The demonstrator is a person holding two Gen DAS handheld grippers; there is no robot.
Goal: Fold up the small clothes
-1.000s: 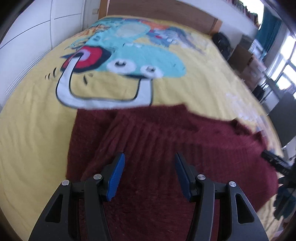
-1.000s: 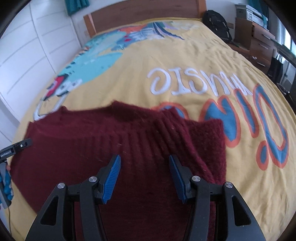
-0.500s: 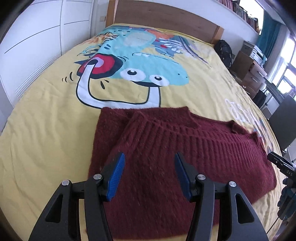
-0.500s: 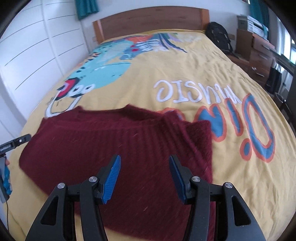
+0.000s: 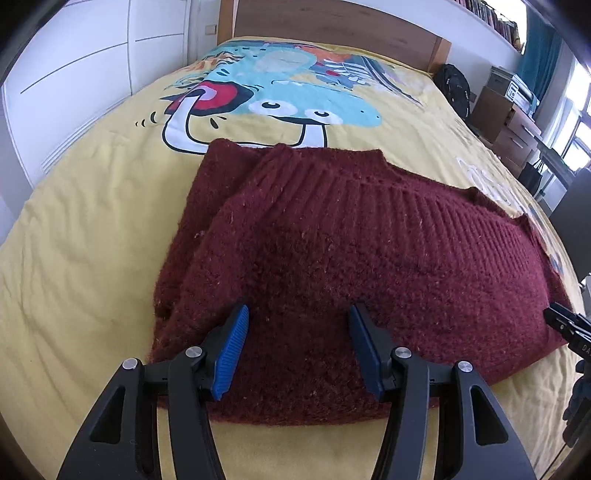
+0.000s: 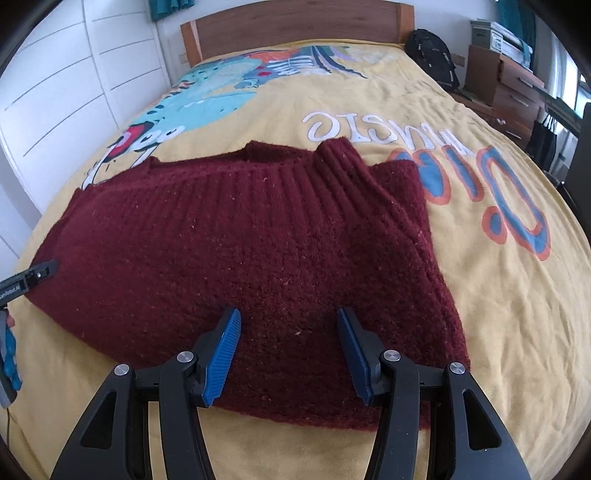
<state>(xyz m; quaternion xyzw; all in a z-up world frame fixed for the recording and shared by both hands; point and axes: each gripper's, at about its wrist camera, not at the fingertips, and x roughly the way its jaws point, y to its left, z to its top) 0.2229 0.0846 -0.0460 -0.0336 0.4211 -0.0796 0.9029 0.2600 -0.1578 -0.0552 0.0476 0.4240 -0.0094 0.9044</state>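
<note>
Dark red knitted sweater (image 5: 332, 236), folded with its ribbed band turned toward the headboard, lying flat on the yellow printed bedspread (image 5: 85, 229) near the foot of the bed. Sleeve layers tucked under at both side edges.

Left tool (image 5: 297, 347) angled steeply downward over the near left part of the sweater, blue pads (image 5: 232, 350) spread apart with bare knit showing between them, pinching nothing. Seen from the other side, only its black tip (image 6: 33, 277) at the sweater's left edge.

Right tool (image 6: 288, 347) pitched down the same way over the near right part, pads (image 6: 221, 354) likewise spread, nothing held. Cannot tell whether either set of fingertips touches the wool.

Beyond: wooden headboard (image 6: 295, 22), white wardrobe doors (image 6: 74, 74) along the left, a black backpack (image 6: 432, 55) and a wooden dresser (image 6: 509, 85) at the right.
</note>
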